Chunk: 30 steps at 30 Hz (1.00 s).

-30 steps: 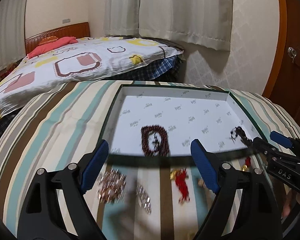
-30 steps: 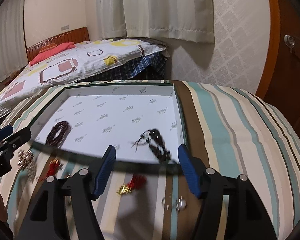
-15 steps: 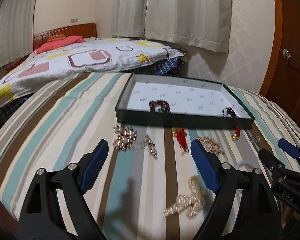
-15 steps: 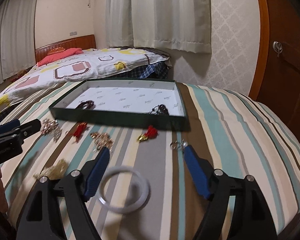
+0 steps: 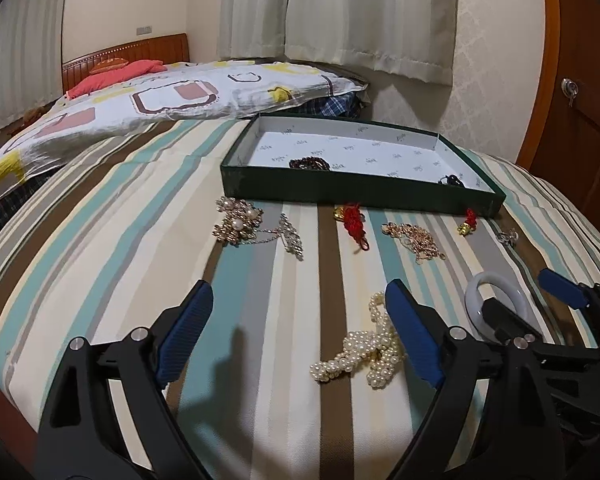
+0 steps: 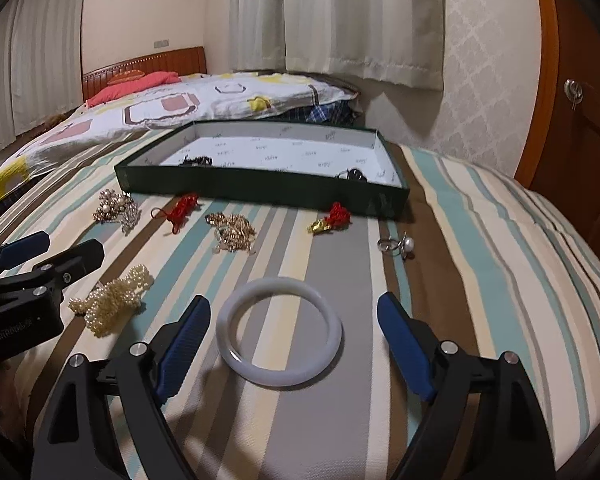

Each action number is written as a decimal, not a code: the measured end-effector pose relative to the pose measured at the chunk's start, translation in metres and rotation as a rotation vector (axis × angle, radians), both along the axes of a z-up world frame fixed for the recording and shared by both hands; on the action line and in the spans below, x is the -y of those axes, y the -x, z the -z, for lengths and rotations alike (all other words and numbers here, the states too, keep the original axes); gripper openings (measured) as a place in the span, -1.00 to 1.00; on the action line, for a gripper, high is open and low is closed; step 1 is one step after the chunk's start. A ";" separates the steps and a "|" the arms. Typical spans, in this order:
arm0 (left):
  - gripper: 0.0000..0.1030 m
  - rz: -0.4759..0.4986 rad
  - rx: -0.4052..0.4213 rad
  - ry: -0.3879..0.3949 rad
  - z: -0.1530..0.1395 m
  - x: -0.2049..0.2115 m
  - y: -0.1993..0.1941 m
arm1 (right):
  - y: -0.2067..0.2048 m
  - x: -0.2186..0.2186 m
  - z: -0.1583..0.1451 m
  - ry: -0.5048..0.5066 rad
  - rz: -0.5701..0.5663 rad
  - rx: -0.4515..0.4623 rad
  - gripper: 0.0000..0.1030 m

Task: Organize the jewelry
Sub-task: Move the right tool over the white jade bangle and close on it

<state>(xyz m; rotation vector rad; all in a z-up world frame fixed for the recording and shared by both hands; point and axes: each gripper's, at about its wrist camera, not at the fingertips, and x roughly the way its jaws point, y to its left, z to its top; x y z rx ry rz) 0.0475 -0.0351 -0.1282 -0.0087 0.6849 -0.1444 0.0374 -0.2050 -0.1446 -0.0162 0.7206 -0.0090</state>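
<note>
Right wrist view: hovering wide open and holding nothing, right gripper [image 6: 294,344] framing the white bangle [image 6: 279,332] well in front of the green tray [image 6: 260,190], probably lining up a pick. Hanging equally spread and unladen, left gripper [image 5: 296,332] beside the pearl strand [image 5: 364,348], likewise short of that tray, likely awaiting its turn.

A green tray [image 6: 260,190] is set on the striped bed [image 6: 480,264]. Red tassels [image 6: 338,216], a gold chain [image 6: 232,232] and a ring [image 6: 398,245] are laid just before it; pearls [image 6: 112,300] and a white bangle [image 6: 279,332] are laid nearer.
</note>
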 end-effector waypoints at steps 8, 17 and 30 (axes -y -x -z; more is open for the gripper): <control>0.67 0.038 -0.011 -0.015 0.003 0.010 0.004 | -0.001 -0.002 0.008 -0.015 -0.013 -0.059 0.42; 0.62 0.058 -0.047 -0.021 0.008 0.016 0.004 | 0.003 0.002 0.006 -0.049 -0.009 -0.058 0.33; -0.28 0.167 -0.074 -0.015 0.014 0.030 0.004 | 0.005 0.005 0.000 -0.061 -0.005 -0.036 0.33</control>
